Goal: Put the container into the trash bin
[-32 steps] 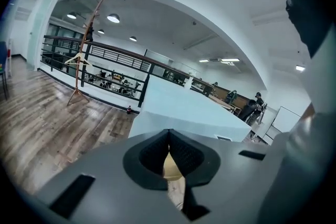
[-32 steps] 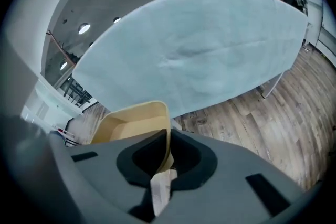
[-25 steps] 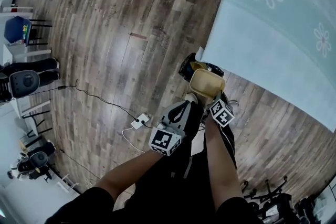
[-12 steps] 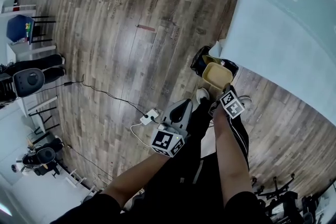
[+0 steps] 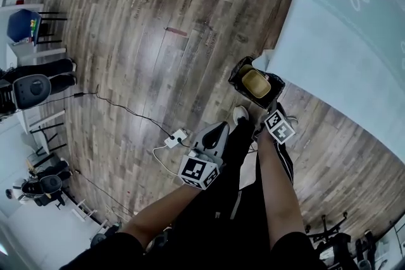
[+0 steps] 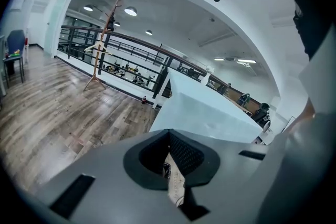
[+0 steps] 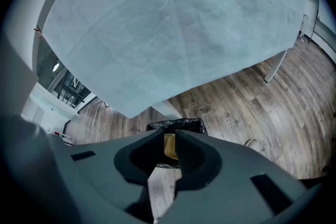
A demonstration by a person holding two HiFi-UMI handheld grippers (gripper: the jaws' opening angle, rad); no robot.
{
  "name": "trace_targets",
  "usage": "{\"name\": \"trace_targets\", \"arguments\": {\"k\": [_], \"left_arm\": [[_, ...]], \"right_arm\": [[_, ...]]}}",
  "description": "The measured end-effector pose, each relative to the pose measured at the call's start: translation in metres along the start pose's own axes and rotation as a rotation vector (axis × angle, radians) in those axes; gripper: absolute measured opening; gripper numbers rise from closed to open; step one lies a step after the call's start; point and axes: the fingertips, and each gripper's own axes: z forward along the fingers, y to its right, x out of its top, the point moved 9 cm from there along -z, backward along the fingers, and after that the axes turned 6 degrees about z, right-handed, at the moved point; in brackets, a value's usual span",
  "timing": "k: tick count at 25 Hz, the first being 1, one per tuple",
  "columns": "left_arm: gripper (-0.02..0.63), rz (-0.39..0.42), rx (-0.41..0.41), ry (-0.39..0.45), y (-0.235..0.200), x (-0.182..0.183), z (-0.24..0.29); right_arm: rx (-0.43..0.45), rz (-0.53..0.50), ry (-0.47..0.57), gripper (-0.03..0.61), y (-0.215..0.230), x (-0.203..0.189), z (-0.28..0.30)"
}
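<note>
The black-bagged trash bin stands on the wood floor beside the table corner. The tan container lies inside it, open side up. My right gripper hovers just on the near side of the bin, open, with nothing between its jaws. In the right gripper view the container and the bin's bag show through the gap of the right gripper. My left gripper is shut and empty, held near my legs; in its own view the left gripper points toward the table.
A table under a pale blue flowered cloth fills the right, its corner over the bin. A white power strip with cables lies on the floor to the left. Chairs stand at the far left. My shoe is beside the bin.
The container has left the right gripper and dropped into the bin. The right gripper's jaws have parted. The left gripper has hardly moved.
</note>
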Motion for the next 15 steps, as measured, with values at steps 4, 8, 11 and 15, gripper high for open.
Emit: {"name": "trace_targets", "arguments": {"k": [4, 8, 11, 15], "left_arm": [[0.014, 0.007, -0.011, 0.003, 0.012, 0.008, 0.003], [0.014, 0.026, -0.012, 0.013, 0.023, 0.022, 0.007], [0.014, 0.046, -0.024, 0.021, 0.038, 0.037, 0.006], [0.014, 0.057, -0.072, 0.035, 0.061, 0.055, 0.007]], "right_arm": [[0.082, -0.042, -0.004, 0.069, -0.014, 0.006, -0.018], [0.159, -0.079, 0.008, 0.069, -0.031, 0.017, -0.044], [0.203, -0.09, 0.021, 0.069, -0.035, 0.029, -0.076], [0.259, -0.165, 0.062, 0.069, -0.038, 0.052, -0.128]]}}
